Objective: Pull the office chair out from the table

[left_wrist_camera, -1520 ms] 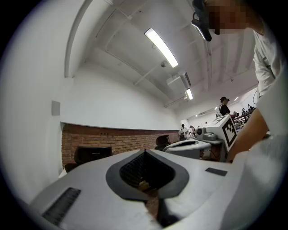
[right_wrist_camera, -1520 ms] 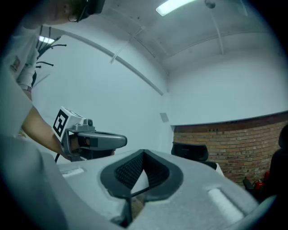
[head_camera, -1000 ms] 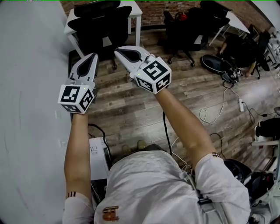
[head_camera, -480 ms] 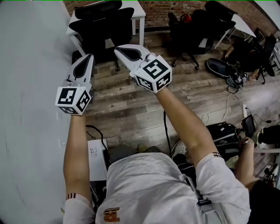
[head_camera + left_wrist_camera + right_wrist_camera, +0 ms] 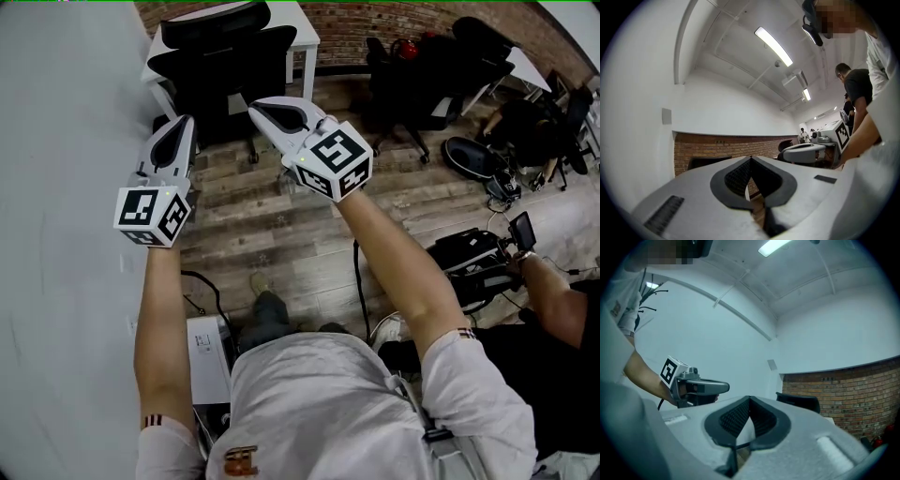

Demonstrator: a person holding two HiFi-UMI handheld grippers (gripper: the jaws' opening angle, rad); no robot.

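A black office chair [image 5: 223,64] with a headrest [image 5: 214,21] stands tucked against a small white table [image 5: 303,21] at the top of the head view. Both grippers are held out level over the wood floor, short of the chair and apart from it. My left gripper [image 5: 184,122] is shut and holds nothing; its shut tips [image 5: 751,159] show against a brick wall. My right gripper [image 5: 256,106] is also shut and holds nothing. In the right gripper view its shut tips [image 5: 749,399] show, with the left gripper [image 5: 699,388] and the chair's headrest [image 5: 798,402] beyond.
A white wall [image 5: 66,206] runs along the left. More black chairs [image 5: 427,66] stand at the back right. Cables [image 5: 360,281] lie on the floor and a white box [image 5: 208,349] sits near my feet. Another person [image 5: 553,309] holds a device at the right.
I have stepped forward, so the chair and table sit lower and nearer in the head view. Both grippers stay shut. A person with a device has come into view at the right.
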